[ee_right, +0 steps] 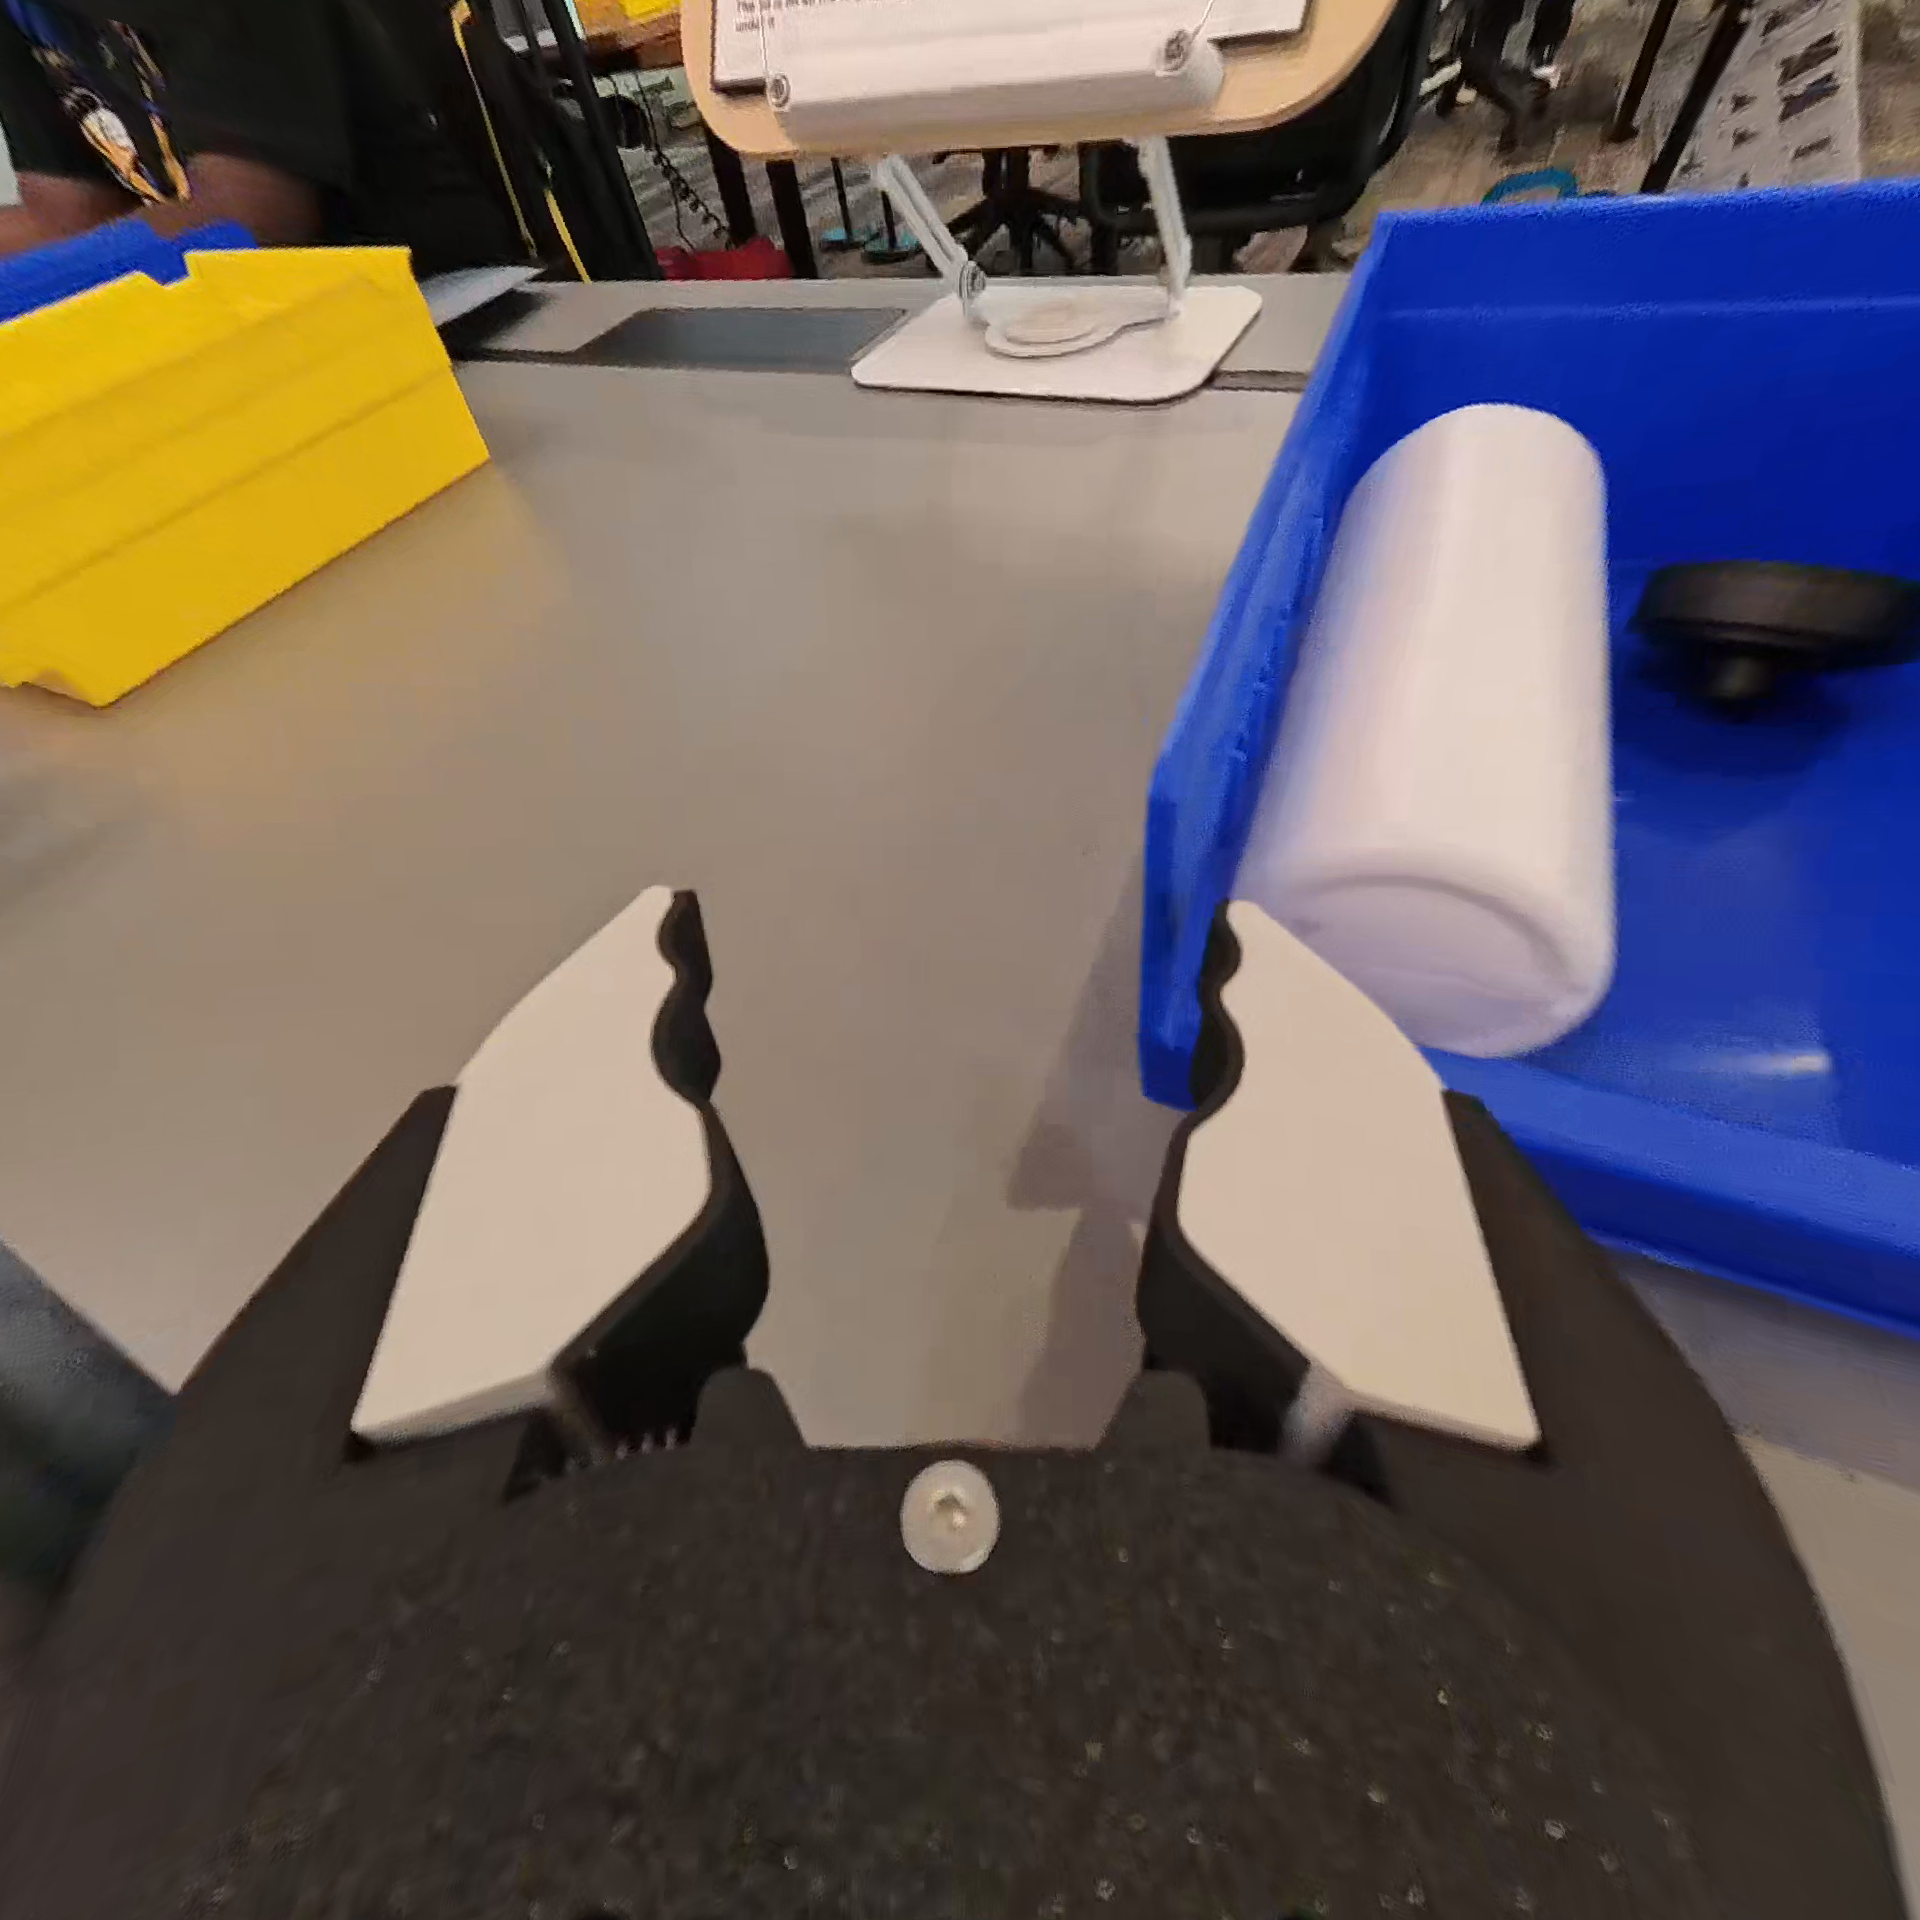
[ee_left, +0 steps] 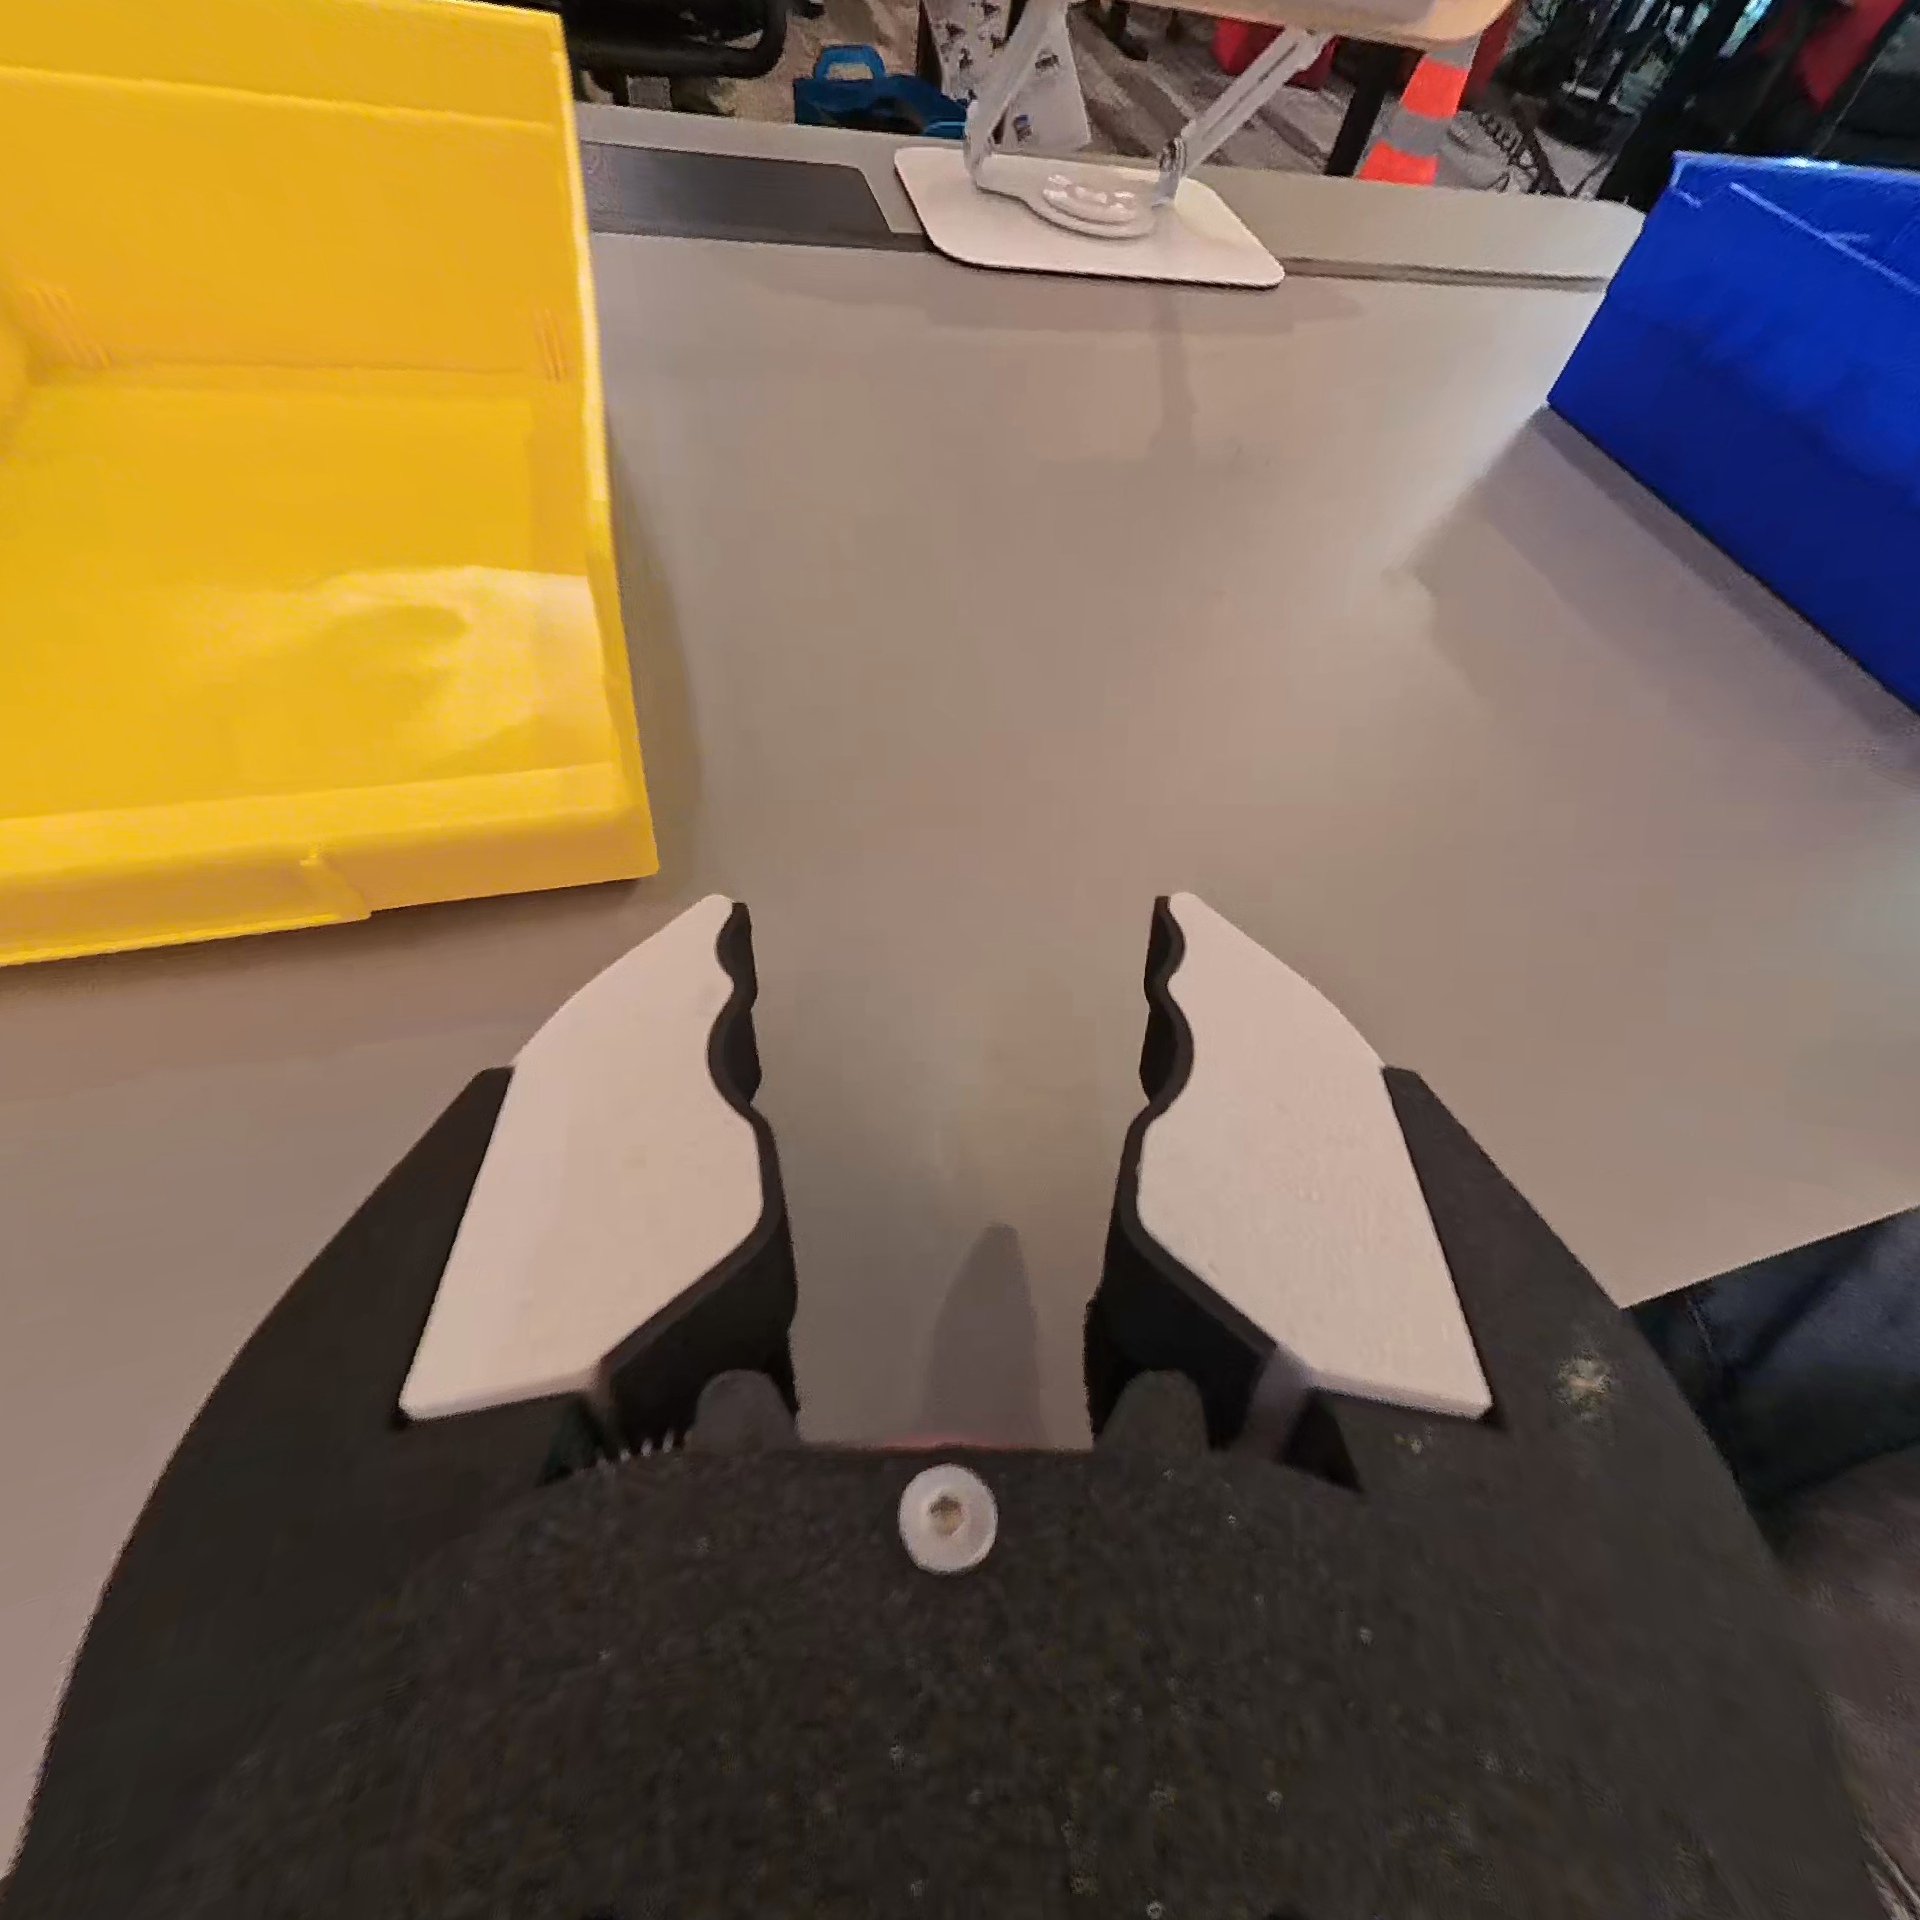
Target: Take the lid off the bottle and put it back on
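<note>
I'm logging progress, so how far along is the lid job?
Nothing looks done on the table. The white bottle lies on its side in the blue bin, with a black lid-like piece lying separately beside it, so the lid seems off. In hand: nothing; the left tool and right tool are both open and empty over the grey table. Left: pick both up and refit the lid.

The bottle (ee_right: 1444, 727) lies in the right bin (ee_right: 1226, 727), lid (ee_right: 1782, 613) beside it, another bin (ee_right: 208, 457) far left.
</note>
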Motion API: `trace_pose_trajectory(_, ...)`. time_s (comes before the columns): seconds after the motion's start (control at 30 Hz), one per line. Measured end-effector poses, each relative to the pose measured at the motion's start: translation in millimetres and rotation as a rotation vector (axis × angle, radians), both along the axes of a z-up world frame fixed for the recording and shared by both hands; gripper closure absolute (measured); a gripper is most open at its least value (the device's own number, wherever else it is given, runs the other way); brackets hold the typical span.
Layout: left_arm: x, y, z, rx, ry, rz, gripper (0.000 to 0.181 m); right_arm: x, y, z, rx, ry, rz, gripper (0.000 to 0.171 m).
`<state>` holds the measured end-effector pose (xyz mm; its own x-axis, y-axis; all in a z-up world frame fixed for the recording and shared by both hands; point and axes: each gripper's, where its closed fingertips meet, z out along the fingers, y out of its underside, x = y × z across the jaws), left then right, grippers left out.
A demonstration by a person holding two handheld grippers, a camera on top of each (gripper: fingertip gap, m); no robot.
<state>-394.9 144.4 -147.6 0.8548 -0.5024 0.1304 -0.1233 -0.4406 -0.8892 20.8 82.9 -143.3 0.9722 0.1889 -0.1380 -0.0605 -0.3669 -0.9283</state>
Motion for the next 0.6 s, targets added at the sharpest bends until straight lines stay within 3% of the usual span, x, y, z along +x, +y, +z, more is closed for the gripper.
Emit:
trace_pose_trajectory(0.2, 40.7, -11.7, -2.5, 0.023, 0.057, -0.111, 0.110, -25.9, 14.9, -2.3, -0.022, 0.058, 0.097, 0.090)
trace_pose_trajectory(0.3, 91.3, -25.2, -3.5, 0.022, 0.038, -0.228, 0.106, -59.4, -3.9, 5.9, -0.012, 0.137, 0.265, 0.119)
trace_pose_trajectory(0.37, 138.8, -41.6, -7.3, -0.008, 0.022, -0.327, 0.101, -56.2, -15.6, 26.7, 0.067, 0.164, 0.237, 0.109)
trace_pose_trajectory(0.47, 218.7, -71.0, -11.2, -0.008, 0.053, -0.475, 0.098, -15.3, -39.9, 62.3, 0.231, 0.069, 0.072, 0.108)
trace_pose_trajectory(0.53, 267.4, -80.3, -8.8, 0.025, 0.080, -0.510, 0.099, 36.1, -56.9, 83.4, 0.325, -0.006, -0.173, 0.115)
trace_pose_trajectory(0.57, 288.5, -80.4, -7.4, 0.030, 0.086, -0.505, 0.105, 65.2, -63.1, 85.0, 0.322, -0.012, -0.328, 0.123)
trace_pose_trajectory(0.6, 306.9, -77.7, -6.5, 0.027, 0.090, -0.489, 0.113, 87.2, -65.4, 77.3, 0.269, -0.009, -0.443, 0.122)
